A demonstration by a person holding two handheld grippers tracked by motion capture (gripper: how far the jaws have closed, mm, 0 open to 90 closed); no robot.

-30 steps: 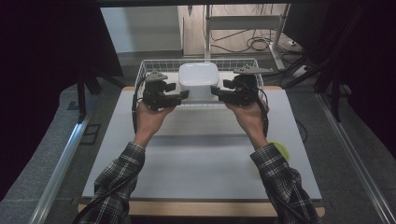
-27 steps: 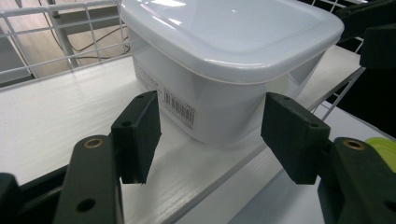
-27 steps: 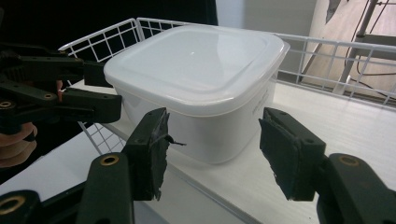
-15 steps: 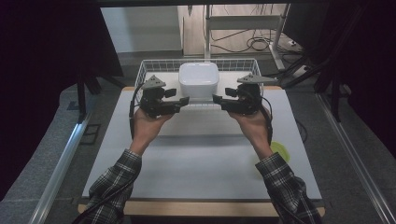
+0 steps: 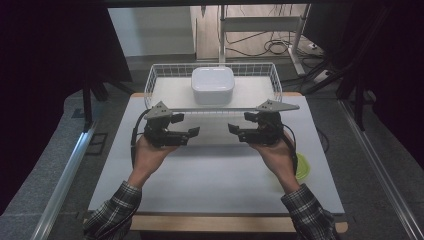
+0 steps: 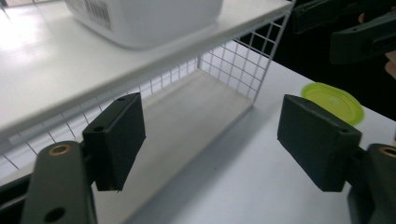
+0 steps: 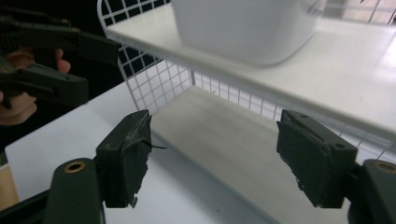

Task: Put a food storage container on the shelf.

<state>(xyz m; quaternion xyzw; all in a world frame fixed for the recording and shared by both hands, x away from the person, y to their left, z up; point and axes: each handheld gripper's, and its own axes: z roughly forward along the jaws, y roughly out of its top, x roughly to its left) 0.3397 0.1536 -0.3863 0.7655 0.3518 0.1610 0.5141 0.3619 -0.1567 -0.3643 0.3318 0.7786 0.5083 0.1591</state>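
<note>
A white square container (image 5: 213,84) sits on top of a white wire rack (image 5: 150,80) at the table's far edge. My left gripper (image 5: 192,131) and right gripper (image 5: 231,128) hover over the table just in front of the rack, tips facing each other. Both are open, their jaws have just been opening, and nothing is between them. In the left gripper view the left gripper (image 6: 212,140) points at the gap under the rack shelf, with the container (image 6: 149,18) above. In the right gripper view the right gripper (image 7: 212,154) frames the same gap below the container (image 7: 243,28).
A yellow-green round lid (image 5: 303,167) lies on the white table (image 5: 210,185) by the right wrist, also seen as the lid (image 6: 332,100) in the left gripper view. Black curtains flank the table. A stand and cables are on the floor behind the rack.
Both grippers have drawn back from the container's sides toward the person and sunk a little. Their jaws stand wider apart. The container stays on the rack.
</note>
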